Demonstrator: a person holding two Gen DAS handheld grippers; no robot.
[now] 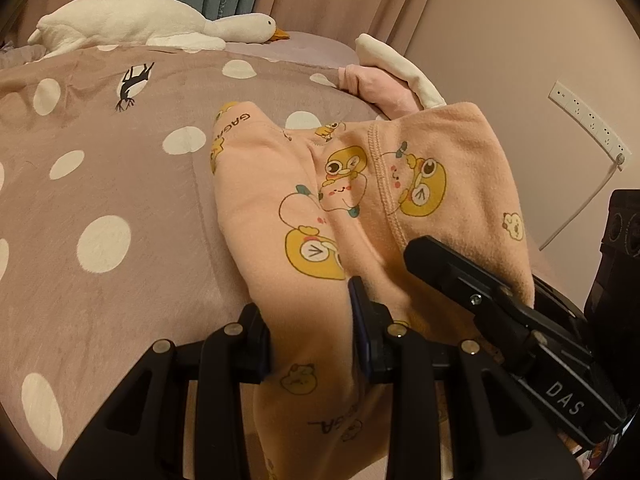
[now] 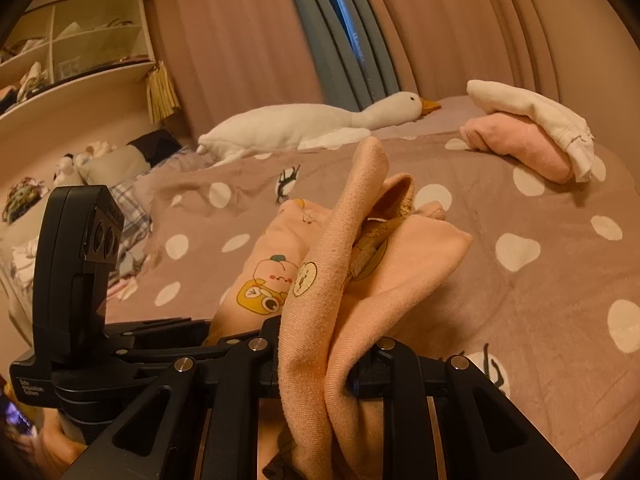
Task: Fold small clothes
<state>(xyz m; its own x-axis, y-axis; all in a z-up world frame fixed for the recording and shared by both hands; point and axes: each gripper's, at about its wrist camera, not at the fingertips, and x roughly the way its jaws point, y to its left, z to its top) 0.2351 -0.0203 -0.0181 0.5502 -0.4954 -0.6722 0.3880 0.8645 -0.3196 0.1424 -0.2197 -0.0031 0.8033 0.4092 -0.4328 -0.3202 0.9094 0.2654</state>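
The left tool is seen with its jaws set wide apart and the peach cartoon-print garment lying between them; whether the pads actually grip the cloth cannot be told. The right tool is clenched on a bunched fold of the same garment, which rises ahead of it and is draped onto the polka-dot bedspread.

The step in hand is judged to be a fold of this garment. It would be done well if both held edges were carried level and away from the tools, laid edge to edge on the part resting on the bed, and let go only once the cloth lies flat.

Counted: one peach garment in hand; two folded pieces stacked far ahead to the right, a pink one under a white one; one plush goose beyond them.
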